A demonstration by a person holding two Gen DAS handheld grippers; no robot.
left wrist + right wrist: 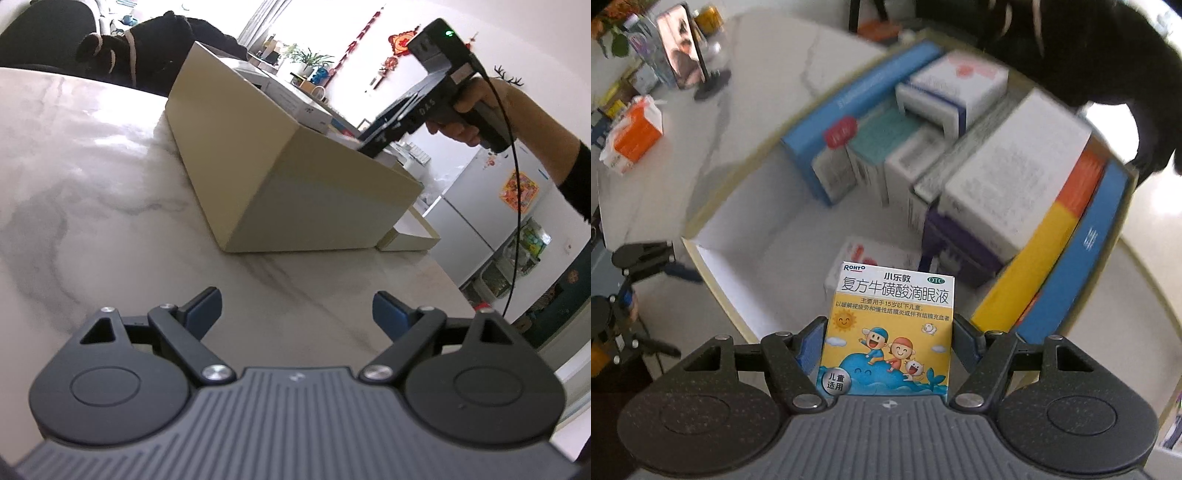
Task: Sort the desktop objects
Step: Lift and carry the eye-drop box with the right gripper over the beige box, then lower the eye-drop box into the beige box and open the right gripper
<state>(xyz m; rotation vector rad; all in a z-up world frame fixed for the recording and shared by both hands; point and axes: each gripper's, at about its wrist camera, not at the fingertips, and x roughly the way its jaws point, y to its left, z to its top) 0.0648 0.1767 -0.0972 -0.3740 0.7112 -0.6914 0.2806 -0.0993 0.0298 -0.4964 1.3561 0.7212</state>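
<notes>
My right gripper is shut on a small yellow eye-drop box with cartoon children on it, held above the open cream storage box. Inside that box stand several medicine cartons: a long blue one, a white and purple one, an orange and yellow one. In the left wrist view the cream storage box sits on the marble table, and the right gripper reaches into its top, its fingertips hidden behind the rim. My left gripper hangs open over bare table, nothing between its fingers.
The box's lid lies on the table just right of it. A phone on a stand, an orange tissue pack and bottles stand at the table's far left. A black bag rests on a chair behind the table.
</notes>
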